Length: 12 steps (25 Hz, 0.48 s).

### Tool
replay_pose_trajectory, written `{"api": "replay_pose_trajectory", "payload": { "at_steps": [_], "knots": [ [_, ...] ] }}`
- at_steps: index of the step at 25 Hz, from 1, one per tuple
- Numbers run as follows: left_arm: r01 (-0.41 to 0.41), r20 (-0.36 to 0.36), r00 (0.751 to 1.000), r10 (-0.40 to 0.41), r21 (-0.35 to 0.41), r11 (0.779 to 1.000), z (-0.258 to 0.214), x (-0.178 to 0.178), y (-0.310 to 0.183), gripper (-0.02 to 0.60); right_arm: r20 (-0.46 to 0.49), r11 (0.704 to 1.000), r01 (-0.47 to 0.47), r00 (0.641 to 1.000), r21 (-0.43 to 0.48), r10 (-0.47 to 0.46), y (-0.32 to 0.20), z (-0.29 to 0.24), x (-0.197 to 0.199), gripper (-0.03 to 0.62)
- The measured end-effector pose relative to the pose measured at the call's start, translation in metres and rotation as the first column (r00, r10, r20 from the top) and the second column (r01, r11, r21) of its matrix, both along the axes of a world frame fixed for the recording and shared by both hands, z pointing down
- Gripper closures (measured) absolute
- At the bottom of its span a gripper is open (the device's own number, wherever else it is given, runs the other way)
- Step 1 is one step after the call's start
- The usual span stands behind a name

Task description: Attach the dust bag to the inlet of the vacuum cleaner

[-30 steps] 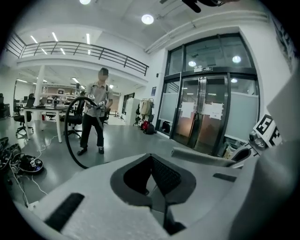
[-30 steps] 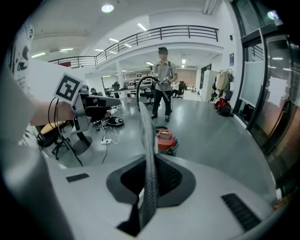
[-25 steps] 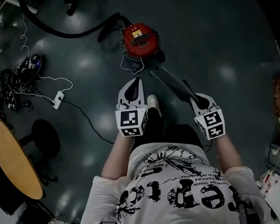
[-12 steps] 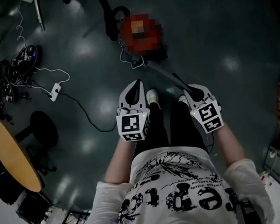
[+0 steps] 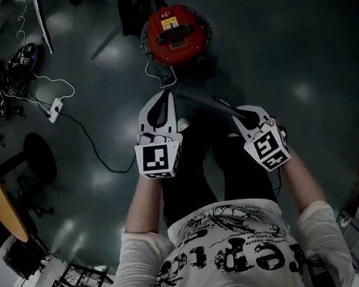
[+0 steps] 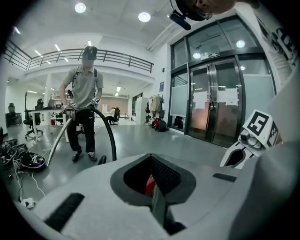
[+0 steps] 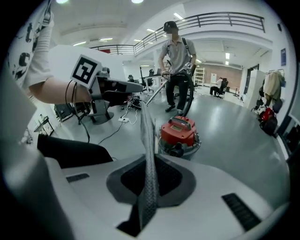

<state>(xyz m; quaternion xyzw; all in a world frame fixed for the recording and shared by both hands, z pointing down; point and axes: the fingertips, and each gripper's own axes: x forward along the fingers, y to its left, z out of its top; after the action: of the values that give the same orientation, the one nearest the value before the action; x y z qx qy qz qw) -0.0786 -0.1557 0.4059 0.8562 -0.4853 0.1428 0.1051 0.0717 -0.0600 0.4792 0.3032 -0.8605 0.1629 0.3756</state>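
Looking down, I see my left gripper [image 5: 168,97] and my right gripper [image 5: 237,114] each pinched tight on one end of the thin grey dust bag [image 5: 204,102]. The bag stretches between them, above the dark floor [image 5: 297,42]. The red vacuum cleaner [image 5: 173,34] sits on the floor at 12 o'clock from the bag, not touching it.

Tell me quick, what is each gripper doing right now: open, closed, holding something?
Left gripper: closed, nothing seen in it.
Right gripper: closed on the dust bag.
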Motion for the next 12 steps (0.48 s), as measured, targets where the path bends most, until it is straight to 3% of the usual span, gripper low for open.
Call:
{"api": "replay_pose_trajectory", "payload": {
  "at_steps": [6,12],
  "knots": [
    [0.023,0.049,0.998,-0.028,0.091,0.996,0.126,-0.008,-0.021,0.578,-0.035,0.983,0.167,0.986,0.077,-0.165,-0.021,0.117,0.004,0.569],
    [0.005,-0.052,0.999,0.002,0.139,0.99,0.197,-0.007,-0.04,0.577,-0.063,0.943,0.309,0.951,0.125,-0.303,-0.047,0.201,-0.003,0.569]
  ]
}}
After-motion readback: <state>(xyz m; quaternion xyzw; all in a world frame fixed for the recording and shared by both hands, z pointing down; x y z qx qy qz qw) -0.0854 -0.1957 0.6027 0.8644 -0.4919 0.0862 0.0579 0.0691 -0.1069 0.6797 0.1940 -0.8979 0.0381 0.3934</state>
